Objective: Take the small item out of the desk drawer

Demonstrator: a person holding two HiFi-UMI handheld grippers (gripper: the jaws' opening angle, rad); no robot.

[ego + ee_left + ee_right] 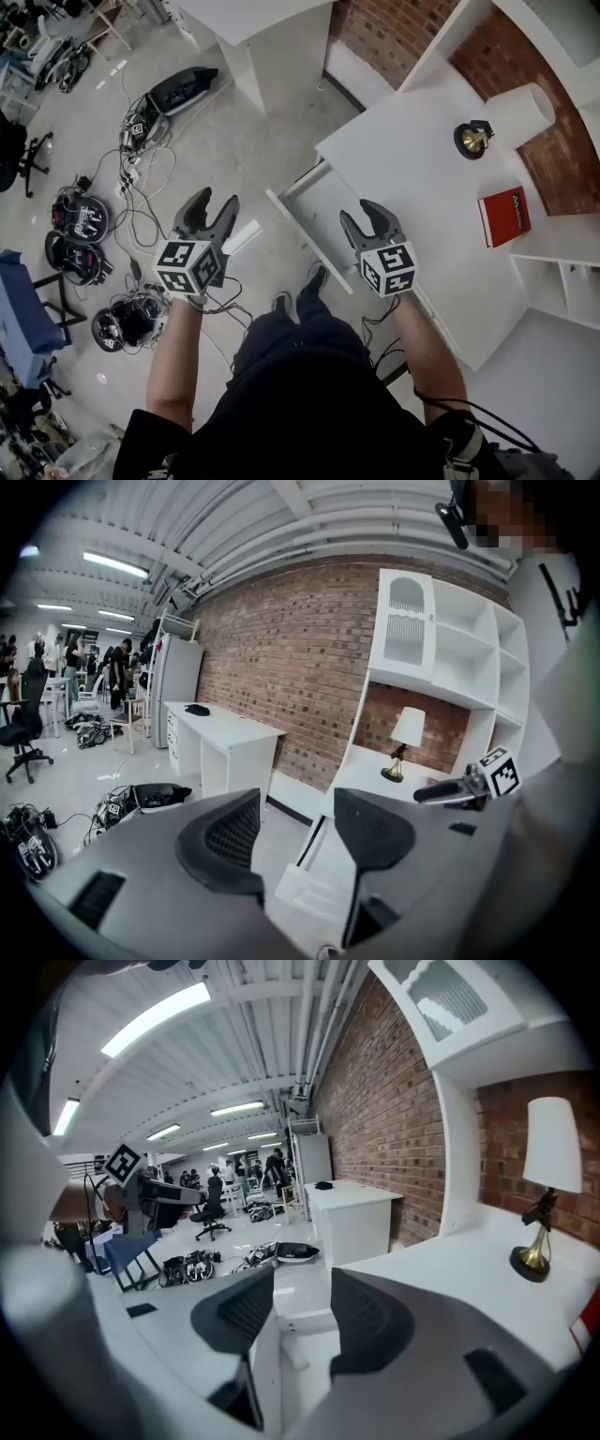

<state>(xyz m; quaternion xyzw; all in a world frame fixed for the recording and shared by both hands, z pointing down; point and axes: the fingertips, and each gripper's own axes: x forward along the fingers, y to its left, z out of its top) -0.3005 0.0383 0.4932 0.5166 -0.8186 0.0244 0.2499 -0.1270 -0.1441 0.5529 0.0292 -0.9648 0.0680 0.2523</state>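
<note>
Hovering at the open drawer (314,206).
Left gripper (214,202) and right gripper (363,214) are both gaping wide, empty, beside the white desk (412,150).

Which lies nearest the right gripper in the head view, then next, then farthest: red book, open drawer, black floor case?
1. Open drawer, just beside the right gripper, leftward.
2. Red book, on the desk, right side.
3. Black case, on the floor, upper left.
</note>
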